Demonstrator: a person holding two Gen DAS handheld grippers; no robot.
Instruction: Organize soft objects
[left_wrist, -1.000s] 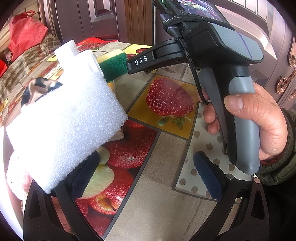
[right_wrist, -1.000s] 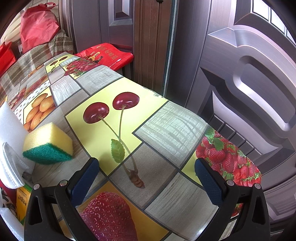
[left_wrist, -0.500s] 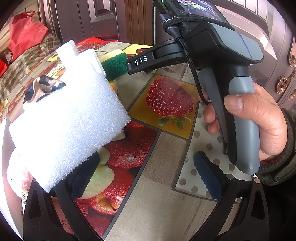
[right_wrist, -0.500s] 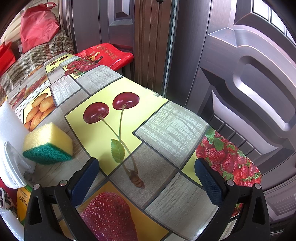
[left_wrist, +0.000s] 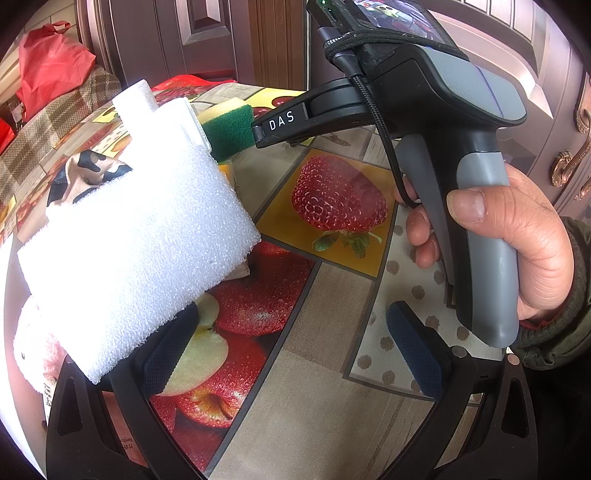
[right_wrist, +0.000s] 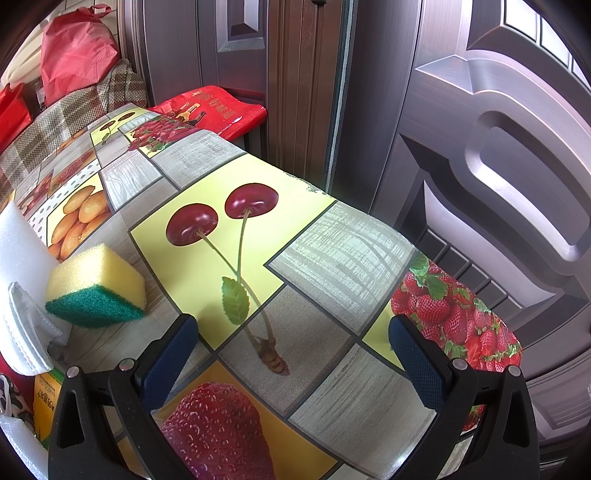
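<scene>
A big white foam block (left_wrist: 136, 243) lies tilted at the left of the left wrist view, overlapping my left gripper's left finger (left_wrist: 170, 350) from outside. My left gripper (left_wrist: 291, 350) is open with only tablecloth between its fingers. Behind the block are a notched white foam piece (left_wrist: 140, 98), a yellow-and-green sponge (left_wrist: 231, 123) and a black-and-white patterned cloth (left_wrist: 85, 173). In the right wrist view the sponge (right_wrist: 98, 286) sits left of my open right gripper (right_wrist: 293, 354), beside a white face mask (right_wrist: 26, 332). A hand (left_wrist: 517, 240) holds the right gripper's handle.
The fruit-print tablecloth (right_wrist: 332, 258) ends at a rounded edge near a dark metal door (right_wrist: 480, 147). A red bag (right_wrist: 210, 110) lies past the far edge. A yellow box (right_wrist: 44, 402) and a fluffy pink-white toy (left_wrist: 37, 347) crowd the left side.
The big foam block has drifted slightly right and up in the left wrist view, uncovering more of the patterned cloth. The right wrist view is unchanged.
</scene>
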